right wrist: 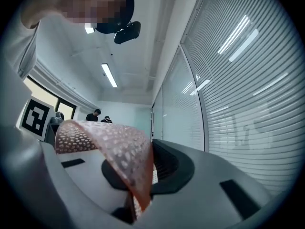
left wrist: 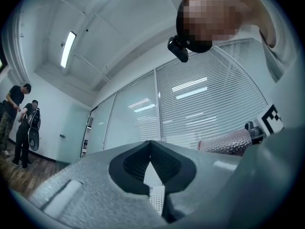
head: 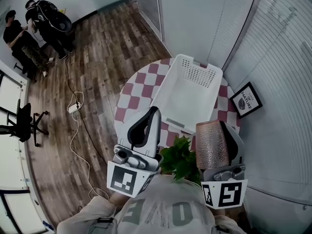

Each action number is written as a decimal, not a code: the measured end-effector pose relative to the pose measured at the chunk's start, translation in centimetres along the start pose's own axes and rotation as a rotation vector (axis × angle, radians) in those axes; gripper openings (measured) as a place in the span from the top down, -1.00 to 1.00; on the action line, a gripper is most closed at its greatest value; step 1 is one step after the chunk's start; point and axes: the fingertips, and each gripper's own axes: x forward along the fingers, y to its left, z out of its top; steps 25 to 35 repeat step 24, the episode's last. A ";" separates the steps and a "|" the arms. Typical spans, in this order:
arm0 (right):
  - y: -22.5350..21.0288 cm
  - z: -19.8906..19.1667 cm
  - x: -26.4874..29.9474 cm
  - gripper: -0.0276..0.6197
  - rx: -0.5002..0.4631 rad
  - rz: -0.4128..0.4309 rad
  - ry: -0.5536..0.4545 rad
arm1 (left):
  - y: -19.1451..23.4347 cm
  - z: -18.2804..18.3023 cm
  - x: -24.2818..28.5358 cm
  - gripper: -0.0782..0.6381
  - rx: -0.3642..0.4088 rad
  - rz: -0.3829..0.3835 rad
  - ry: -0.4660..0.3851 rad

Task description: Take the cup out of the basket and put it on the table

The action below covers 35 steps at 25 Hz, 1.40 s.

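Right claw (right wrist: 150, 168) is pinched tight on one wall of the coppery cup (right wrist: 114, 147). The cup's clear of the white basket (head: 187, 89), up in the air at lower right of the head view. A one-wall pinch could let it swing or slip. The plant (head: 179, 157) is just beside it, and there's not much bare checkered desk (head: 129, 101). Left claw (left wrist: 150, 144) is closed, empty.

- Head view: from the person's head, steeply down on the bench (head: 132, 89), close.
- Left gripper view: along its jaws, tilted up at blinds (left wrist: 209, 104).
- Right gripper view: likewise upward, cup (right wrist: 112, 149) hard against the lens.
- Both gripper views share blinds and two distant people (left wrist: 21, 123).
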 end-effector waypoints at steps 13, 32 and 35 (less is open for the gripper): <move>1.6 0.4 0.4 0.82 -0.023 0.015 -0.001 | 0.2 0.0 -0.3 0.77 -0.005 -0.003 0.012; 1.6 -0.1 1.2 0.82 -0.008 0.019 0.012 | 0.1 0.0 0.0 0.77 0.002 -0.006 -0.015; 1.6 -0.1 1.2 0.82 -0.008 0.019 0.012 | 0.1 0.0 0.0 0.77 0.002 -0.006 -0.015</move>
